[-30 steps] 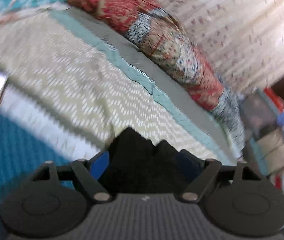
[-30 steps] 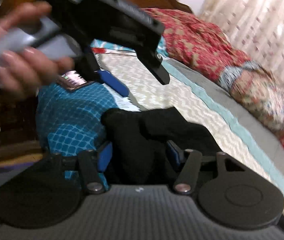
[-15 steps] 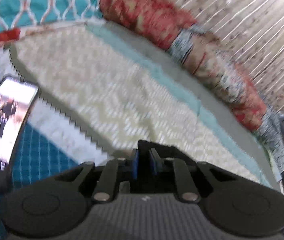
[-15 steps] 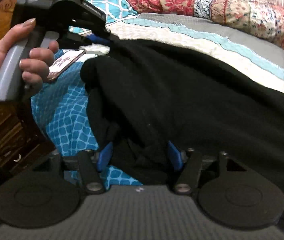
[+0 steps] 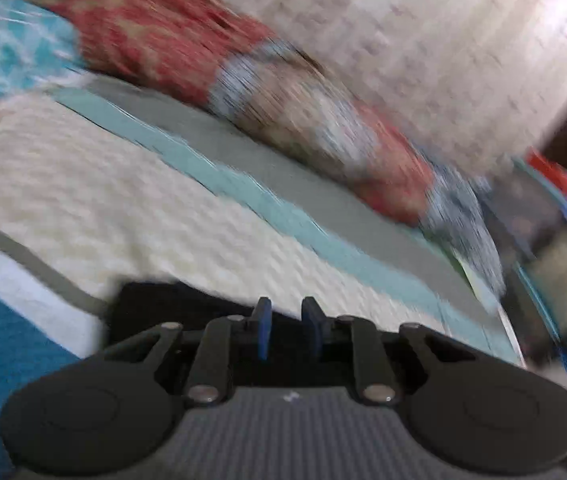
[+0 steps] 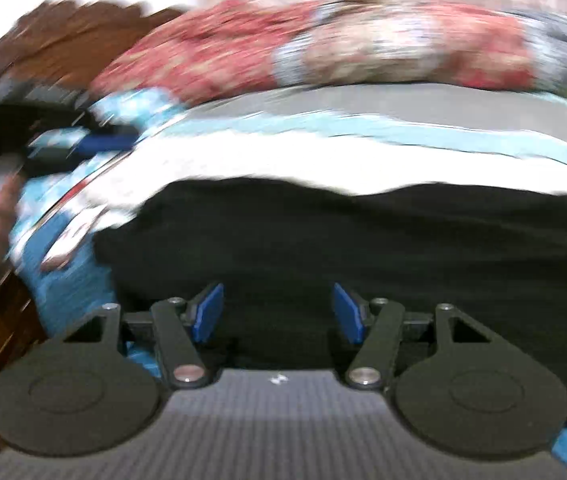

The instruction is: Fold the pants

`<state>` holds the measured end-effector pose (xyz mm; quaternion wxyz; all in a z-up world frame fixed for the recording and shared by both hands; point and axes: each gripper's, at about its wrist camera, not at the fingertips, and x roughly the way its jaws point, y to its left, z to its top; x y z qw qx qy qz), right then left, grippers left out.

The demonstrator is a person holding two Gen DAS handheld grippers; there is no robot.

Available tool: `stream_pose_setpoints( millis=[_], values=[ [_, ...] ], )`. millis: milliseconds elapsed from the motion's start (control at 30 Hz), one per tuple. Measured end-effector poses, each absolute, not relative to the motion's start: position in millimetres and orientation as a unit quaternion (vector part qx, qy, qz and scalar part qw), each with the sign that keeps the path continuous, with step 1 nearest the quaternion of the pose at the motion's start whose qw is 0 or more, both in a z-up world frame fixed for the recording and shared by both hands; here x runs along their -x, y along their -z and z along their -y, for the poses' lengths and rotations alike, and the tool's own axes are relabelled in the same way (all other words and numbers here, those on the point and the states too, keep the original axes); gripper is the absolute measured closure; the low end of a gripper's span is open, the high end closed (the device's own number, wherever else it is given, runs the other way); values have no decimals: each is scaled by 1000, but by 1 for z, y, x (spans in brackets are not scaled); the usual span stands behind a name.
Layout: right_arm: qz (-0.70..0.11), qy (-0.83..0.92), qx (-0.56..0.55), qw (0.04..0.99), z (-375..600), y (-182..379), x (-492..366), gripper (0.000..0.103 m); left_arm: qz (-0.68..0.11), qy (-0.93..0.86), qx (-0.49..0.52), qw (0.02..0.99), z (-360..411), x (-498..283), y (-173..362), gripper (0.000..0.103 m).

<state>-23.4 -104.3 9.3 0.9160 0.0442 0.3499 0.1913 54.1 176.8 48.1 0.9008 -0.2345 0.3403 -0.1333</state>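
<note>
The black pants (image 6: pixel 343 240) lie spread across the bed in the right wrist view. My right gripper (image 6: pixel 278 312) is open just above the near part of the cloth, blue pads wide apart. In the left wrist view my left gripper (image 5: pixel 286 330) has its blue pads a small gap apart over a black edge of the pants (image 5: pixel 155 304); whether cloth sits between them is unclear. The left gripper also shows blurred at the far left of the right wrist view (image 6: pixel 99 142), held by a hand.
The bed has a cream patterned cover (image 5: pixel 103 208) with a teal stripe and a blue patterned sheet (image 6: pixel 63 264). A red patterned quilt (image 5: pixel 155 32) lies along the far side by a curtain (image 5: pixel 443 40). A phone (image 6: pixel 67 240) lies on the sheet. Clutter stands at the right (image 5: pixel 555 240).
The right gripper has let go of the pants, which now lie flat on the bed. The left gripper's pads have parted slightly and it has swung; both views are motion-blurred.
</note>
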Motion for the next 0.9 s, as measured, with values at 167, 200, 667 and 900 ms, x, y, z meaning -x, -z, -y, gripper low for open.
stream_pose_setpoints(
  millis=[167, 200, 667, 900],
  values=[
    [-335, -50, -110, 934, 212, -16, 17, 43, -419, 144, 159, 882, -133, -56, -11, 83],
    [-330, -21, -112, 937, 237, -20, 17, 44, -438, 117, 129, 882, -132, -55, -1, 84],
    [-296, 212, -255, 896, 525, -29, -45, 37, -471, 25, 148, 869, -143, -31, -17, 89],
    [-345, 171, -222, 896, 515, -11, -77, 76, -479, 59, 130, 866, -80, -47, -17, 88]
  ],
)
